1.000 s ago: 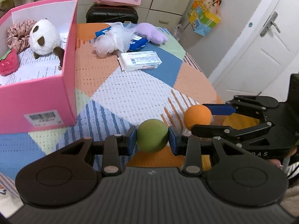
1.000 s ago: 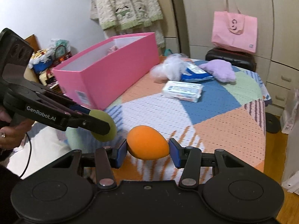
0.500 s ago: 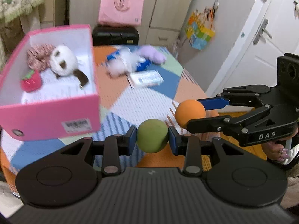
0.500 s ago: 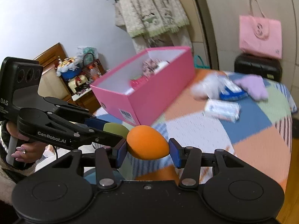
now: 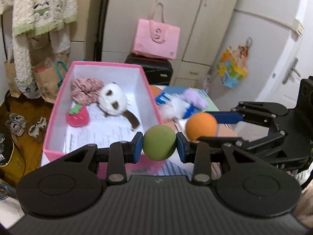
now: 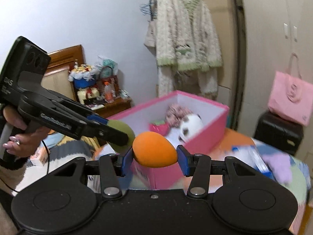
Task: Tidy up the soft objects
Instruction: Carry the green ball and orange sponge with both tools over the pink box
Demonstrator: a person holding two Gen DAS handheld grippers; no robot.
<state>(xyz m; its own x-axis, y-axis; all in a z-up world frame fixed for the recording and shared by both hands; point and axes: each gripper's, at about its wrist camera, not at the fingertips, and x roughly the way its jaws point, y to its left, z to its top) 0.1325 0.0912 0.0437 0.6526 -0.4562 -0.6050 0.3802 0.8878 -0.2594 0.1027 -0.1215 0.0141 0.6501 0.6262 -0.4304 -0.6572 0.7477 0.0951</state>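
Left hand-held gripper (image 5: 159,145): clamped on a round olive-green foam ball (image 5: 159,145), blue pads pressing it from both sides, held in the air above the near end of the box; from the right wrist view it reaches in from the left with the same ball (image 6: 125,135) at its tip.

Right hand-held gripper (image 6: 155,155): closed around an egg-shaped orange foam ball (image 6: 155,149), squeezed between its blue pads; in the left wrist view that ball (image 5: 201,126) sits just beside the green one, to its right.

Open pink cardboard box (image 5: 58,105): white inside, standing on the table with printed paper on its floor.

Inside the box: a white-and-brown plush animal (image 5: 115,101), a pink patterned fabric scrunchie (image 5: 86,90) at the far end, and a red strawberry-shaped plush (image 5: 77,115) near the left wall.

Table with a patchwork cloth (image 6: 299,180): right of the box lie a lilac plush piece (image 5: 193,98), a white fluffy bundle (image 5: 172,109) and a blue-and-white packet (image 5: 163,98), all blurred.

Background: a pink paper bag (image 5: 156,37) sits on a black case (image 5: 154,70); a fluffy cream-and-green garment (image 6: 185,39) hangs on a hanger.
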